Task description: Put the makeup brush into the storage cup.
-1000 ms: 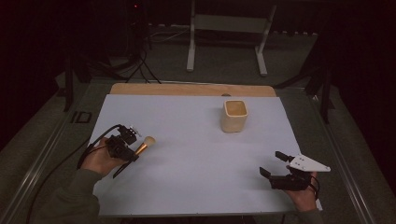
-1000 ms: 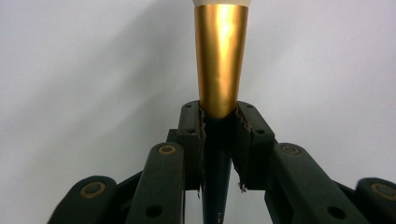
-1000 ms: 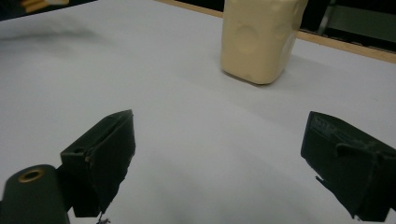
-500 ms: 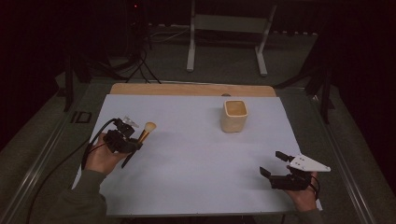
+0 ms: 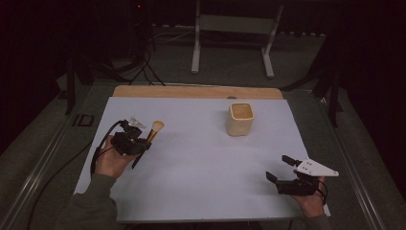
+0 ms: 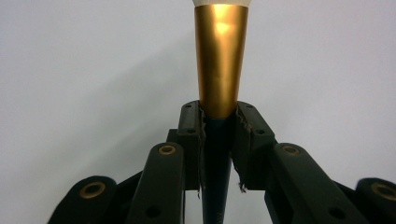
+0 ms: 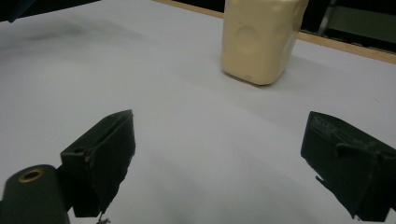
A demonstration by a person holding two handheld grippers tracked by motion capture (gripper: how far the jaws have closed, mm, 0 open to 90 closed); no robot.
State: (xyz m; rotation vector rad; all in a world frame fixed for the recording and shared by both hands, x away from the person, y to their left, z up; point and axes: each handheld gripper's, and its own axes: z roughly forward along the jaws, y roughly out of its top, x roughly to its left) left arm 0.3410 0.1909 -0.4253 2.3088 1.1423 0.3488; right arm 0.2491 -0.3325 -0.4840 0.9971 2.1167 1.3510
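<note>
table [image 5: 201, 187]: pale sheet over the top, wood strip showing along far edge
frame [image 5: 232, 28]: grey metal stand on the floor beyond the table, dim
cup [image 5: 240, 119]: cream, squarish, upright, far-centre of table, right of middle; open top; well apart from both grippers; in the right gripper view it stands ahead between the jaws, upper part cut off
right gripper [image 5: 283, 168]: near right corner of table, in person's right hand, grey plate on top; jaws wide apart, nothing between them, pointing left and away across the table
left gripper [image 5: 141, 142]: left side of table, in person's left hand [image 5: 112, 158], cable looping behind; jaws closed on the brush, clamped on the dark handle just below the gold ferrule
brush [image 5: 154, 130]: makeup type, gold ferrule, pale tuft at far end, dark handle; held off the table, tuft pointing away and right; handle tail sticks out toward the person
sleeve [image 5: 91, 206]: dark green, bottom left
</note>
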